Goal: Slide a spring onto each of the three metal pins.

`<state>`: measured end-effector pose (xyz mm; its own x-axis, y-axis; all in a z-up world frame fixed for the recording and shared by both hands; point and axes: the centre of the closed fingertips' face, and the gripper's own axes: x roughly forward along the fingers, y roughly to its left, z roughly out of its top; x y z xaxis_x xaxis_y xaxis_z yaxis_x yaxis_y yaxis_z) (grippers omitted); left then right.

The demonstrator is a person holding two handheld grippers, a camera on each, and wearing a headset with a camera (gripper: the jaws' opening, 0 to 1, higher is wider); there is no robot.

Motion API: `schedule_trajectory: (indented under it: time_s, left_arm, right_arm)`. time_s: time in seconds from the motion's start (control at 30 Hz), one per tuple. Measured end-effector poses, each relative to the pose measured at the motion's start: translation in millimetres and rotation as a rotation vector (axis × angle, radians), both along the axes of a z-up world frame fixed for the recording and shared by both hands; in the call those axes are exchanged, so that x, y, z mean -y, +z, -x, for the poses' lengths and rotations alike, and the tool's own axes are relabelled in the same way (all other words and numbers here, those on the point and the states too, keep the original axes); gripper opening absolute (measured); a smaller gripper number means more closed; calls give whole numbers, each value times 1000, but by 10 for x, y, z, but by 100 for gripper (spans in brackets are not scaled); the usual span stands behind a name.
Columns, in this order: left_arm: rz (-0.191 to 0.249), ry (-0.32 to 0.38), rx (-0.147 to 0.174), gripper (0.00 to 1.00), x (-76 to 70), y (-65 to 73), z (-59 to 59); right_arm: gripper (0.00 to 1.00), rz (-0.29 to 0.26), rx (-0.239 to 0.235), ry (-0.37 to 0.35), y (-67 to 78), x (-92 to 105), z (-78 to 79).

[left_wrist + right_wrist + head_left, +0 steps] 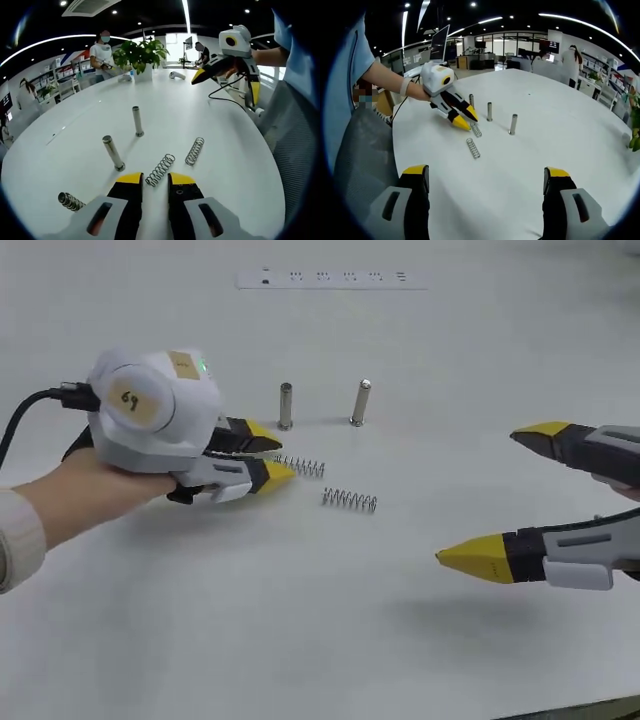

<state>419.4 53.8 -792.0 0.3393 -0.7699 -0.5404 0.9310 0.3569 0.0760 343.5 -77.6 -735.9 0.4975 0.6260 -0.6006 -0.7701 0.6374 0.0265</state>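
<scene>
Two bare metal pins (286,405) (360,402) stand upright at mid-table. A third pin (70,201) stands to the left of my left gripper's jaws, with coils around it. One loose spring (300,466) lies flat with its near end just ahead of my left gripper (280,458), whose yellow-tipped jaws are a narrow gap apart and empty. A second spring (349,500) lies a little to the right. My right gripper (478,496) hovers wide open at the right, well clear of the springs and holding nothing.
A white power strip (330,278) lies at the far edge of the white table (300,640). A black cable (25,415) trails from the left gripper. A potted plant (140,55) and people are beyond the table.
</scene>
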Motion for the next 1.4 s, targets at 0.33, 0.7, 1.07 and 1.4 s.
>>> schedule_trajectory:
  time_s: [0.33,0.7,1.07,1.4]
  left_arm:
    - [-25,-23,-12,9,-30,-33,60]
    - [-34,-35,-19,4,-30,-53,87]
    - [-37,-34,-31,3,-26,-70,98]
    - [-25,-11,-33,3,-28,-64,87]
  right_arm:
    - [93,-4,-4,-4,-9,-20,36]
    - [93,-3,-4,-2,-6,-29,40]
    - [93,-3,-4,7,7,-68,45]
    - [92,8,-6,19,5,-85,59]
